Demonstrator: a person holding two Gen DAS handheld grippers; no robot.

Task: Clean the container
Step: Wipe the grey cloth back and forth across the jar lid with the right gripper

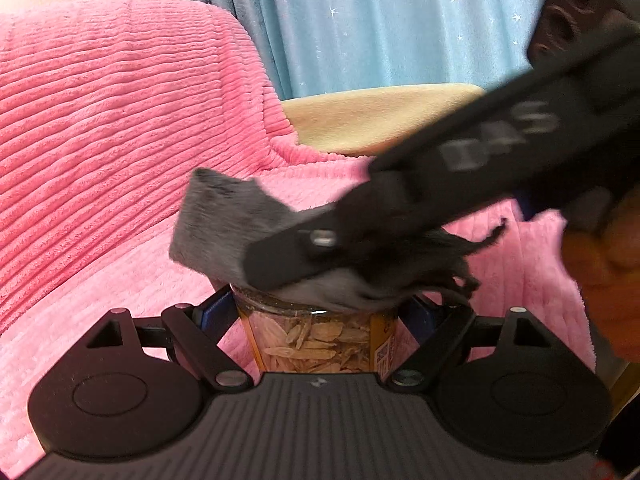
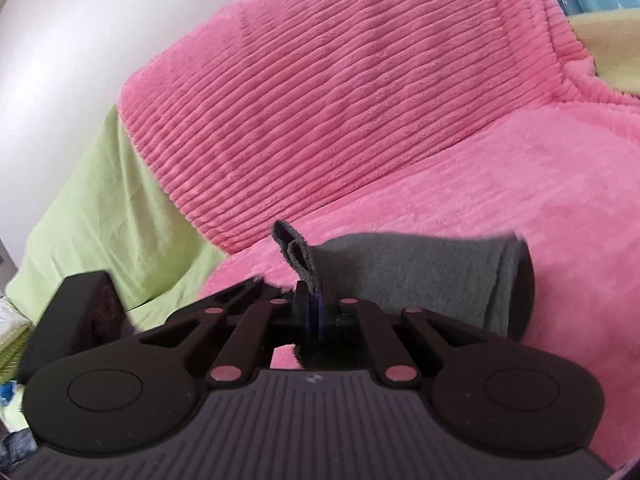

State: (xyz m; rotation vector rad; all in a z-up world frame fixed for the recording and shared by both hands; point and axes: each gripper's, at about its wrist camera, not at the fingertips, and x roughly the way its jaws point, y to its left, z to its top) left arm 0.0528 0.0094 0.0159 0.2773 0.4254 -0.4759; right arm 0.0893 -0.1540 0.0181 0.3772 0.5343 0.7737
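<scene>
A pink ribbed blanket [image 1: 120, 128] covers the seat and backrest behind the container [image 1: 320, 340], a clear jar with an orange label, filled with pale dried slices and standing upright with its long axis vertical and its top facing up. The left gripper [image 1: 320, 312] is clamped on the jar's sides just below the rim. On top of the jar lies a grey cloth [image 1: 224, 224], pinched tight between the fingers of the right gripper [image 2: 314, 312], which reaches down over the jar from the right.
</scene>
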